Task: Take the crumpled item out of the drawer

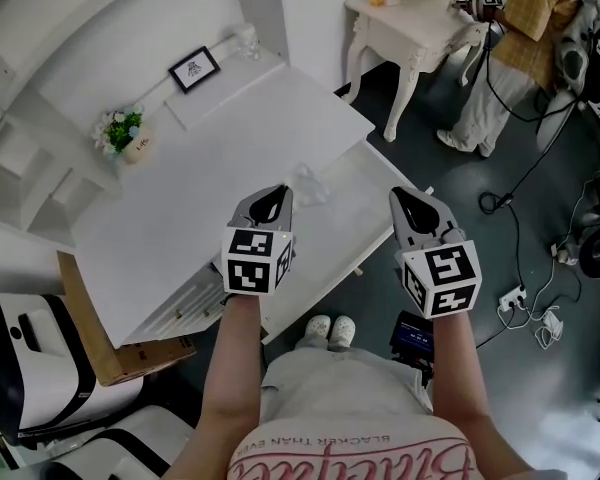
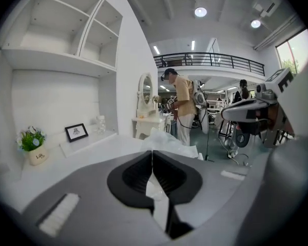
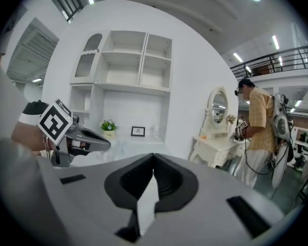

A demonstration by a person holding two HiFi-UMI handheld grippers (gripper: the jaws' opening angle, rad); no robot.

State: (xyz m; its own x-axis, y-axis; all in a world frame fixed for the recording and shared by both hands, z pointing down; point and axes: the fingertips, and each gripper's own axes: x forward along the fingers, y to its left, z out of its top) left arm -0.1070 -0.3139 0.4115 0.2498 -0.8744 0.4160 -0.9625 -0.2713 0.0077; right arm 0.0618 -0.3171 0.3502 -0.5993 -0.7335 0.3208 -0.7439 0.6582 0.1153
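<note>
Both grippers held up side by side over the desk front, well apart from each other, left gripper (image 1: 271, 198) jaws together at the tips with nothing clamped, right gripper (image 1: 408, 201) jaws also together and empty. Below them the drawer (image 1: 385, 178) is pulled out toward the person, its front edge above the person's shoes (image 1: 330, 330). Crumpled item (image 1: 310, 183), a clear-whitish wad, sits just past the left gripper's tips where the desk top (image 1: 210, 178) meets the drawer; can't tell if it's inside the drawer or on the top; not touched by either gripper. The right gripper hangs over the drawer's right part, near its outer corner. Desk top mostly bare, open room across the middle. At the back a plant (image 1: 123, 133) in a small pot and a picture frame (image 1: 194, 68) on a low ledge against the wall, shelves (image 2: 66, 29) above. Cardboard (image 1: 90, 318) leans at the desk's left end, white machine (image 1: 30, 358) beside it. Right of the desk is dark floor with cables (image 1: 525, 183) and a power strip (image 1: 510, 298). Farther off a white dressing table (image 1: 410, 23), another person (image 1: 525, 38) standing just beside it
</note>
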